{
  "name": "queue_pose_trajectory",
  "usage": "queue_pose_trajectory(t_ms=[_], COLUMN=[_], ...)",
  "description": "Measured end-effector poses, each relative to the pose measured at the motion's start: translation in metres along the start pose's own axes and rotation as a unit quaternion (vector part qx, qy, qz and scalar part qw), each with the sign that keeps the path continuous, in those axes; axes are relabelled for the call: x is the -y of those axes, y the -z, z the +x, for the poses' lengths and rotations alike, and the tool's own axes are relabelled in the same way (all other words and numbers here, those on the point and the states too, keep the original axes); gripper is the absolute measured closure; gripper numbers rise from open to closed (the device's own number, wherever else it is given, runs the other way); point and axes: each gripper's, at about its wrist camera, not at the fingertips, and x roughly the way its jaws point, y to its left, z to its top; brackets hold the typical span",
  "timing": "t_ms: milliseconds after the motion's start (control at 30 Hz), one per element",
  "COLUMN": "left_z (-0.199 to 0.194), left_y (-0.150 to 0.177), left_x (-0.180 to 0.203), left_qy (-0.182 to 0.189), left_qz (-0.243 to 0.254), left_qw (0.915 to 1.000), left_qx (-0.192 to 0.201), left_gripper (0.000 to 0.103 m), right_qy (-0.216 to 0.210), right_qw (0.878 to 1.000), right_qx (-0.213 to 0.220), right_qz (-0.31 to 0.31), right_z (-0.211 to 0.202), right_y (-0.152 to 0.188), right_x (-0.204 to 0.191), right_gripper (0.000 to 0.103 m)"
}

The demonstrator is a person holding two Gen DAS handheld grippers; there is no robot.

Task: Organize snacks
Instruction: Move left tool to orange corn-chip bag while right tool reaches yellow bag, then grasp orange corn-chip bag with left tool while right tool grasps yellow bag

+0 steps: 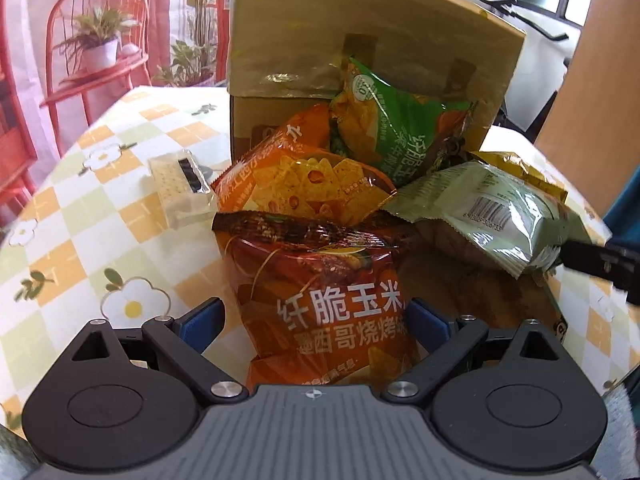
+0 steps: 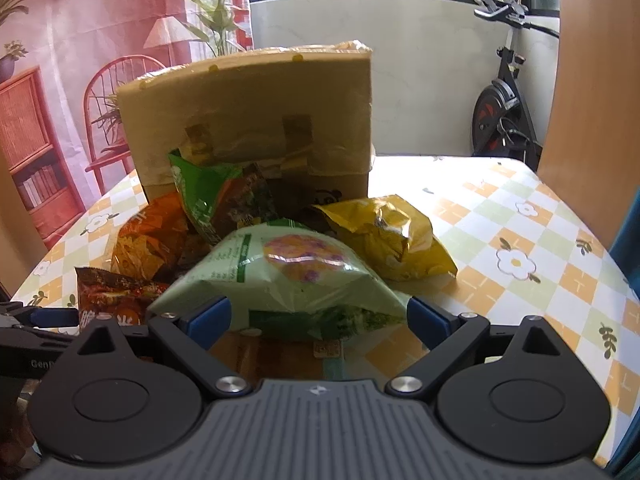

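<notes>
Now, key relation: the red bag (image 1: 320, 300) stands straight ahead of my left tongs (image 1: 316, 320), its long axis running away from me toward the box (image 1: 360, 60); its lower half sits between the blue pads (image 1: 200, 322).
Left tongs: wide apart, one pad on each side of the red bag; I cannot tell whether either pad touches the foil, and I judge it not gripped.
Right tongs: my right tongs (image 2: 318, 316) are also spread wide, with the pale green bag (image 2: 288, 280) lying crosswise between the pads (image 2: 210, 318), its long axis left to right; no grip that I can see.
Nearer hand: left for the red bag, right for the pale green one; the two bags lie just beside each other, and the right tongs show at the right edge of the left view.
Pile: an orange bag (image 1: 304, 184) and a dark green bag (image 1: 384, 120) lean behind the red one against the open box; a yellow bag (image 2: 388, 236) lies to the right of the pile.
Stray item: a clear-wrapped cracker pack (image 1: 180, 188) lies apart, left of the pile.
Surface: a table (image 1: 80, 240) under a checked cloth with flowers, glossy and flat.
Room: a red chair (image 1: 92, 40) and a printed backdrop to the left, windows behind, an exercise bike (image 2: 500, 100) to the right.
Next move, my guess: either close on the bag in reach.
</notes>
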Motion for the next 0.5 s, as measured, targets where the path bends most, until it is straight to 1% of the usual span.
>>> queue_pose_trajectory(t_ms=[133, 200, 267, 333, 400, 433, 467, 500], left_z=[0.001, 0.0, -0.002, -0.004, -0.005, -0.007, -0.009, -0.011], left_y=[0.004, 0.005, 0.006, 0.006, 0.005, 0.005, 0.005, 0.004], left_x=[-0.006, -0.007, -0.007, -0.006, -0.008, -0.01, -0.012, -0.014], left_qy=[0.013, 0.018, 0.03, 0.022, 0.021, 0.021, 0.02, 0.018], left_qz=[-0.022, -0.027, -0.029, -0.024, -0.028, -0.031, -0.033, -0.036], left_qw=[0.9997, 0.9995, 0.9991, 0.9994, 0.9993, 0.9992, 0.9992, 0.999], left_qx=[0.003, 0.005, 0.009, 0.011, 0.011, 0.011, 0.013, 0.016], left_gripper=[0.004, 0.006, 0.014, 0.017, 0.021, 0.024, 0.03, 0.031], right_qy=[-0.002, -0.001, 0.0, 0.002, 0.003, 0.005, 0.007, 0.01], right_qw=[1.0, 1.0, 1.0, 1.0, 1.0, 1.0, 1.0, 0.999], right_qx=[-0.006, -0.006, -0.002, 0.007, 0.016, 0.021, 0.026, 0.032], right_qz=[-0.002, -0.002, -0.001, 0.001, 0.002, -0.001, -0.004, -0.006], right_z=[0.001, 0.002, 0.001, -0.001, -0.004, -0.005, -0.006, -0.007], right_y=[0.005, 0.006, 0.005, 0.002, -0.002, -0.005, -0.008, -0.013], right_x=[0.001, 0.001, 0.002, 0.004, 0.008, 0.01, 0.012, 0.015], right_gripper=[0.007, 0.007, 0.007, 0.007, 0.007, 0.007, 0.007, 0.007])
